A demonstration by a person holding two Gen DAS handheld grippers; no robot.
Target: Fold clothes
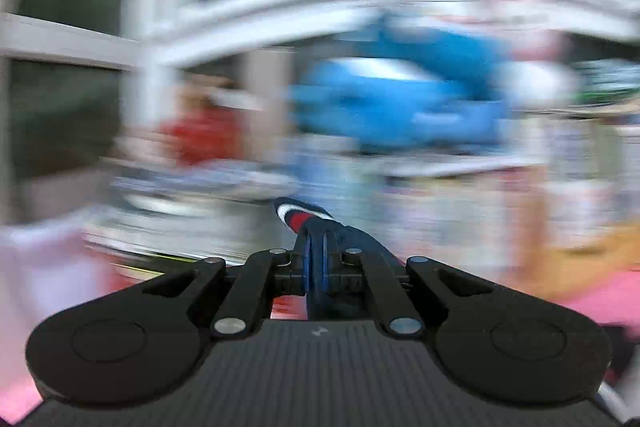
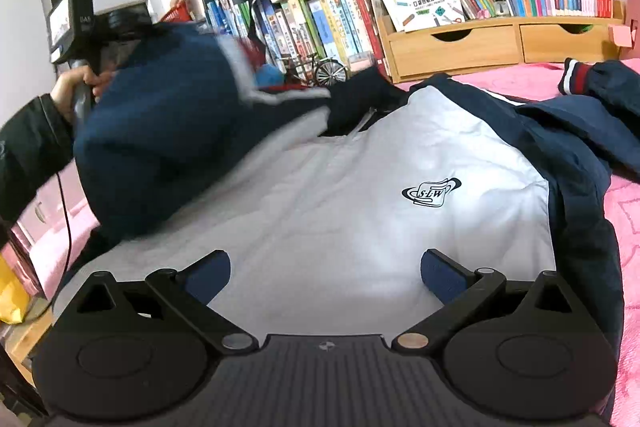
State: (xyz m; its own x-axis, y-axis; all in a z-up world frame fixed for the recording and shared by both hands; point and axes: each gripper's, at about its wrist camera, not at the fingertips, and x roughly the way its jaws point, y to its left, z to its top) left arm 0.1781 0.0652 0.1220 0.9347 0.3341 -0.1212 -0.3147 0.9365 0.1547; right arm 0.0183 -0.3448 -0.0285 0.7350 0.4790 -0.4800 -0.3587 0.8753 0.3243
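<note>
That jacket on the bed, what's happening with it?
A person is folding a navy and white jacket spread on a pink blanket. The left gripper is shut on the striped cuff of one sleeve, lifted above the jacket's front. The right gripper hangs open over the white front, holding nothing. The other sleeve lies unfolded.

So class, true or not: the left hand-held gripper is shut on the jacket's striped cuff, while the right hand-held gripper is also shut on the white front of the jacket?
Not quite. The left hand-held gripper is indeed shut on the striped cuff. But the right wrist view shows the right hand-held gripper open, its fingers spread wide above the jacket's white front, gripping nothing.
</note>
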